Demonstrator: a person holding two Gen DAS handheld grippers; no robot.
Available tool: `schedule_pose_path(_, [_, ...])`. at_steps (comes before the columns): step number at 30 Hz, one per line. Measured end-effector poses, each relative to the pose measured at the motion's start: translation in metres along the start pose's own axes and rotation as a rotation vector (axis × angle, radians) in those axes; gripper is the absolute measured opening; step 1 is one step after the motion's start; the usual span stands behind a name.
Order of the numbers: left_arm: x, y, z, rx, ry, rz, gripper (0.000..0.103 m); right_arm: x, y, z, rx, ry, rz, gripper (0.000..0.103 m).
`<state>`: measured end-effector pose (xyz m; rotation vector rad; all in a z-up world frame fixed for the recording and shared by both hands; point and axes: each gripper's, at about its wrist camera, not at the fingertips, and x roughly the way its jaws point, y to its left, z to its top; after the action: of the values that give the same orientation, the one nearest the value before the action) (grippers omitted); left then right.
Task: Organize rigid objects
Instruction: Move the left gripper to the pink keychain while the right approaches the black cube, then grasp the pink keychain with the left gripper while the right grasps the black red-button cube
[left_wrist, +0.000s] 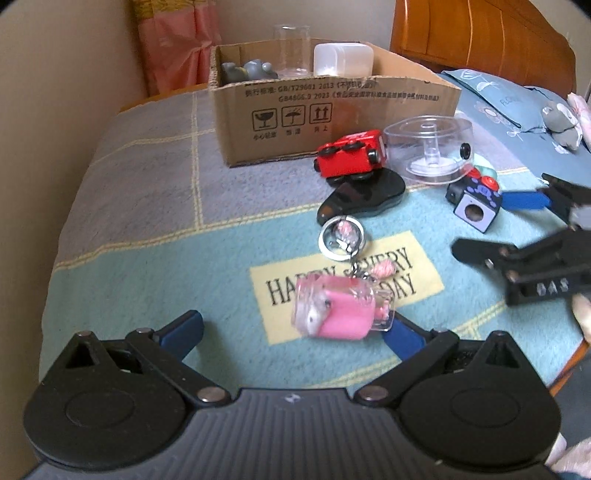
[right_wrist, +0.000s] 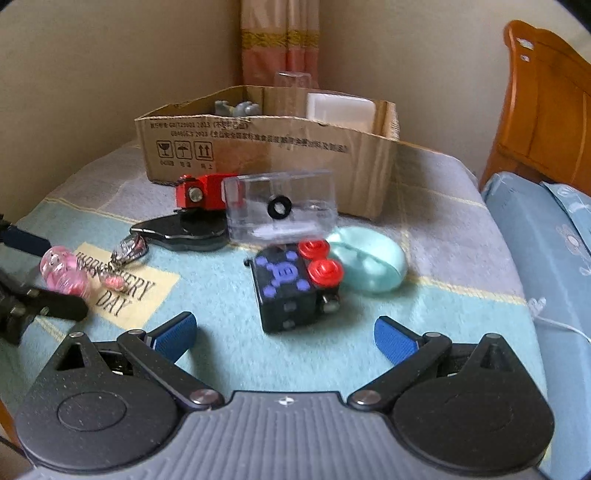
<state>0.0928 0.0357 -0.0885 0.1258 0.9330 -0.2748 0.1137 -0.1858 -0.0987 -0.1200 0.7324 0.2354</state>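
Left tool (left_wrist: 295, 328) spread apart, pink keychain (left_wrist: 334, 308) lying between pads, not gripped. Right tool (right_wrist: 284, 332) spread apart just before cube (right_wrist: 293, 286). Box (right_wrist: 258, 147) seen behind on blanket (left_wrist: 147, 258).

Pink keychain bottle (left_wrist: 334, 310) lying on its side on blanket, over yellow label, ring (left_wrist: 341, 236) trailing toward black flat item (left_wrist: 364, 197). Red toy car (left_wrist: 349, 155) resting tipped, wheels facing sideways, partly on black flat item. Clear plastic container (left_wrist: 428, 147) sitting just beside car. Black cube (right_wrist: 295, 286) with purple dots and red buttons standing near mint oval case (right_wrist: 369, 264). Cardboard box (left_wrist: 332, 114) standing open behind, holding grey figures, clear cup, white tub.
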Motion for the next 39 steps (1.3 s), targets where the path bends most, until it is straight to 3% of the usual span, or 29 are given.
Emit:
schedule_pose_path(8, [-0.004,0.007,-0.008,0.015,-0.017,-0.016,0.102,0.010,0.014,0.008,-0.066,-0.007,0.072,0.103])
schedule_pose_path(17, [0.002,-0.004,0.001,0.090,-0.037,-0.050,0.101,0.007,0.015,0.003,-0.058,-0.032,0.069,0.103])
schedule_pose_path(24, [-0.004,-0.017,0.003,0.186,-0.100,-0.097,0.073,0.006,0.015,0.003,-0.056,-0.035,0.068,0.103])
schedule_pose_path(29, [-0.004,-0.021,0.005,0.200,-0.107,-0.125,0.054,0.006,0.015,0.002,-0.055,-0.034,0.066,0.103])
schedule_pose_path(39, [-0.005,-0.014,0.002,0.172,-0.105,-0.128,0.052,0.017,0.013,0.014,-0.065,-0.016,0.074,0.103])
